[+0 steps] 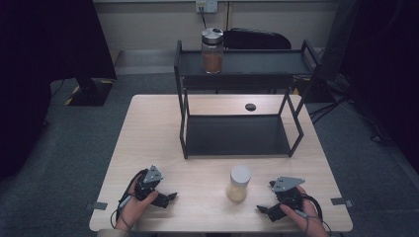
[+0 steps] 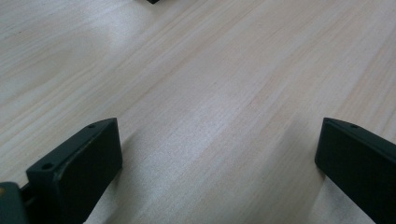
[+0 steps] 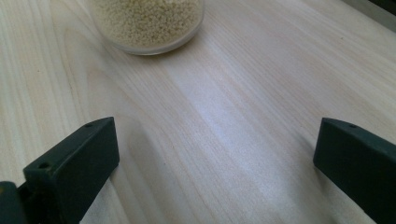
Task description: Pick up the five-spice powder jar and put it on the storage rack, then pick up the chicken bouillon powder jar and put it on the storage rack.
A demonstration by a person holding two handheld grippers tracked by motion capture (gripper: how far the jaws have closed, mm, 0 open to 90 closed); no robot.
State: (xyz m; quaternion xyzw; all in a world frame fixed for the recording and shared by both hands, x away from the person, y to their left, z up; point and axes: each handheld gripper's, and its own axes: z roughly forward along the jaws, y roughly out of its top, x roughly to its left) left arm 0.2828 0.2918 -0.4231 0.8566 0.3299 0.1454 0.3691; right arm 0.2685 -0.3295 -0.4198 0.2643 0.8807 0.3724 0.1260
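Note:
A small glass jar (image 1: 238,183) with a pale lid and yellowish grains stands on the wooden table (image 1: 148,133) near the front, between my two grippers. Its base (image 3: 148,23) lies just ahead of my right gripper (image 3: 217,163), whose jaws are spread wide over bare wood. My right gripper (image 1: 269,203) rests at the front right, held by a hand. At the front left, my left gripper (image 1: 167,198) rests on the table, open with nothing between its jaws (image 2: 219,163). A taller jar (image 1: 212,50) with brown contents and a silver lid stands on the top shelf of the black rack (image 1: 237,136).
The black two-level metal rack (image 1: 182,98) takes up the middle and back of the table; its lower shelf is bare. A dark round hole (image 1: 250,106) sits in the tabletop behind it. Grey carpet surrounds the table, with a dark stand (image 1: 89,91) at the left.

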